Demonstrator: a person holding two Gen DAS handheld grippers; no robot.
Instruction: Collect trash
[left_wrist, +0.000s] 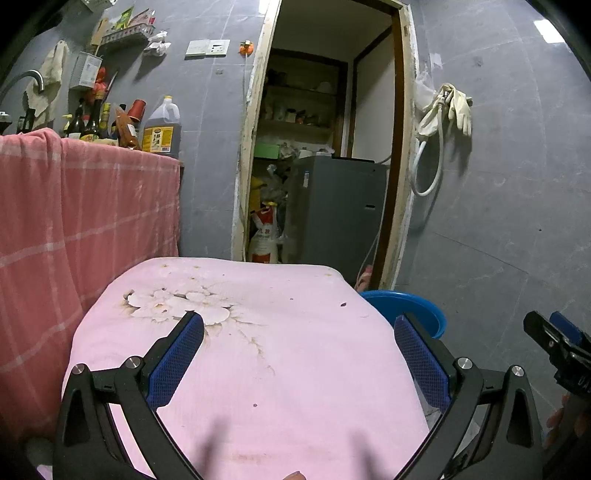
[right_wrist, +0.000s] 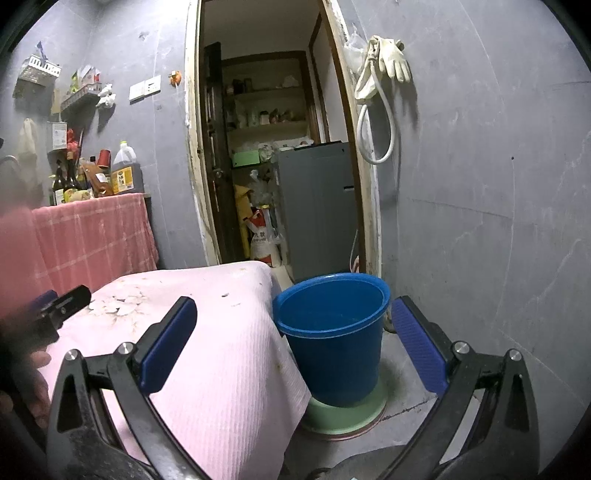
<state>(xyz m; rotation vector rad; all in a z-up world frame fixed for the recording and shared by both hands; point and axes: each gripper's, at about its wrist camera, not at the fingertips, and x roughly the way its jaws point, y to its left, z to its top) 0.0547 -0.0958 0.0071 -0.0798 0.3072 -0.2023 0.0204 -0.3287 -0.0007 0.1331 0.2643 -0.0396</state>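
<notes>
Pink-cloth table (left_wrist: 258, 369) w/ tiny light crumbs (left_wrist: 343, 305) nr far edge, prob. pinch-only; both grippers (left_wrist: 299, 354) (right_wrist: 293, 343) gaping, empty.

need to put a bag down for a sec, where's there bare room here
The pink cloth-covered table top is almost bare: the open patch runs from the flower print toward the corner by the blue bucket. Only small crumbs lie there. The counter with the bottles, behind the pink checked cloth, is crowded.
</notes>
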